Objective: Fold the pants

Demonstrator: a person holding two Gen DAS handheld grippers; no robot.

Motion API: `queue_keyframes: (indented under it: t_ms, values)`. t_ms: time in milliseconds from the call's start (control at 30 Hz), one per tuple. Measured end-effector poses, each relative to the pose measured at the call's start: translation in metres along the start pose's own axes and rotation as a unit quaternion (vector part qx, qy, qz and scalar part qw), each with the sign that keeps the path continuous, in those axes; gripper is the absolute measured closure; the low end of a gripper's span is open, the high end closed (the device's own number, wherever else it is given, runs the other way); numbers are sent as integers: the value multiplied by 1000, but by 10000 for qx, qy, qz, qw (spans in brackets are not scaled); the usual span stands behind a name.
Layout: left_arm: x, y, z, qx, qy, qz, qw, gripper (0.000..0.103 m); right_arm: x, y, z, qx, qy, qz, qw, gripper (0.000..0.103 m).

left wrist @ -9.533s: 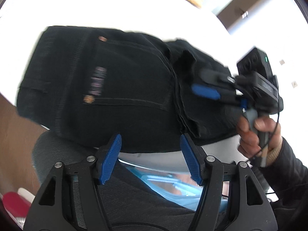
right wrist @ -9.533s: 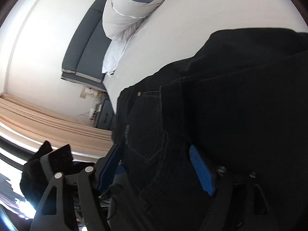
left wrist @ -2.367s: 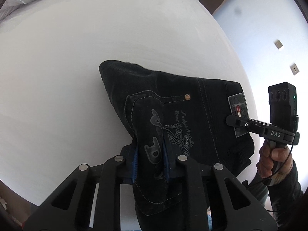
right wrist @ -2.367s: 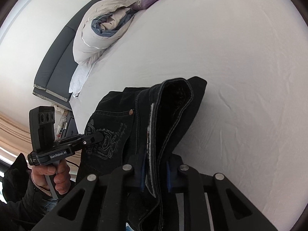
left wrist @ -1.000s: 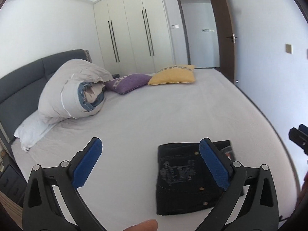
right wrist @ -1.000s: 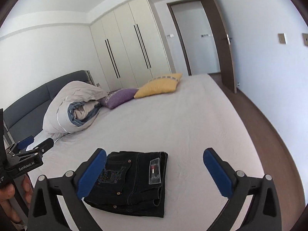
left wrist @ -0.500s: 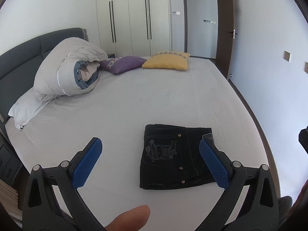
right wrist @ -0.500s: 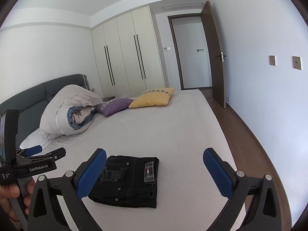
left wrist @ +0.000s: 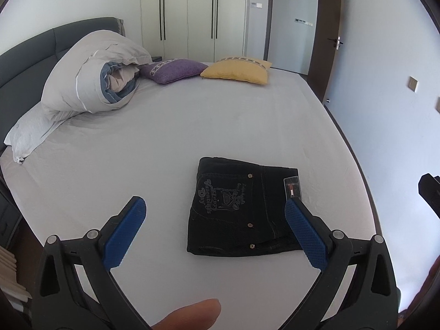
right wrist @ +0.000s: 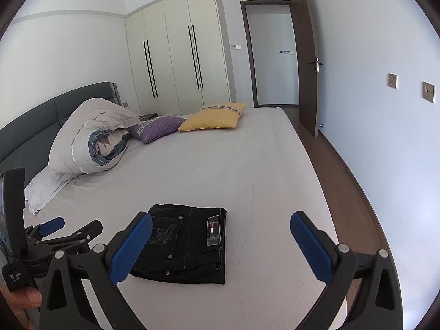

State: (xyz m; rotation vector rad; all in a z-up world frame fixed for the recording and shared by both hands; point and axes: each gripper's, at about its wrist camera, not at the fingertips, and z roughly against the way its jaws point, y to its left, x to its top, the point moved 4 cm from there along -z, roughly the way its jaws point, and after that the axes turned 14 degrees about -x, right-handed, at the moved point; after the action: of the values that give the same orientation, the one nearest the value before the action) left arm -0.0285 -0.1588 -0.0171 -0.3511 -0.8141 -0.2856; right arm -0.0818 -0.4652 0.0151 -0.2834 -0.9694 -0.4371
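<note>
- A wide bed with a smooth pale-grey sheet (left wrist: 192, 126) fills the room; every place below is given from the folded pants lying on it.
- A rolled grey-and-blue duvet (left wrist: 93, 79) slumps far beyond the pants and to their left, against the dark padded headboard (right wrist: 33, 118).
- A purple cushion (left wrist: 173, 70) and a mustard-yellow cushion (left wrist: 236, 68) lie side by side well beyond the pants, by the bed's far edge.
- The black denim pants (left wrist: 242, 209), folded into a compact, squarish stack, rest flat on the sheet near its front edge, embroidered back pocket up, metal rivets and a pale waistband label (left wrist: 293, 188) showing; judged from this, the folding looks finished.
- The stack's slightly longer side runs left to right across both views, its thick layered edge facing the cameras.
- The left gripper (left wrist: 214, 231), black-framed with textured blue pads, is held back from the pants with fingers spread wide, holding nothing; the stack sits ahead, toward its right finger.
- The right gripper (right wrist: 220, 243) is likewise wide apart and empty; the pants lie ahead, toward its left finger.
- Neither appears clearly nearer.
- A fingertip (left wrist: 189, 316) shows at the left view's lower edge.
</note>
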Motion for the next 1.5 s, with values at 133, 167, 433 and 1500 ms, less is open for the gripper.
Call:
queue_keyframes:
  t_ms: [133,167,433,1500]
  values:
    - [-2,-1,-2,-43,62,26,10000,0,-2,4,2,-13,62,90,9999,0]
    - [-2,-1,-2,-44,81,39,9999,0,-3,5,2,-20,75,118,9999,0]
    - [-3,0,-5,-58,81,52,9999,0,-9,10,-3,12,246,195,9995,0]
    - [-11,0,-13,-166,168,109,9997,0,-19,12,-8,-36,455,286,9985,0]
